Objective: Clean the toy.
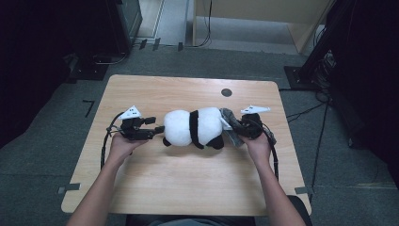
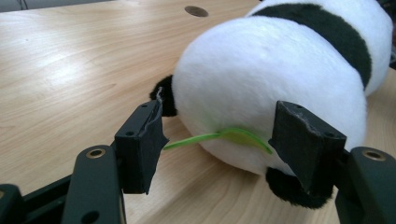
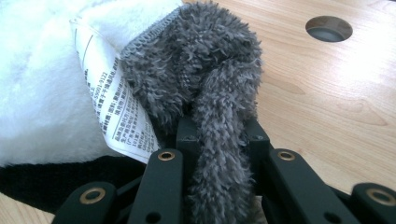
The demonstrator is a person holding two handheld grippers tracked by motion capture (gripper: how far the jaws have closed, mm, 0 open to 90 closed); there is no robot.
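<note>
My left gripper (image 2: 219, 140) stood with jaws apart at the panda (image 1: 194, 127), pads not touching; my right gripper (image 3: 219, 135) clamped the grey cloth (image 3: 210, 93).

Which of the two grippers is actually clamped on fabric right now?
The right gripper, shut on the grey fleece cloth at the panda plush; the left gripper stands open.

White care label (image 3: 114, 102) on plush panda (image 3: 42, 79), small print illegible
</note>
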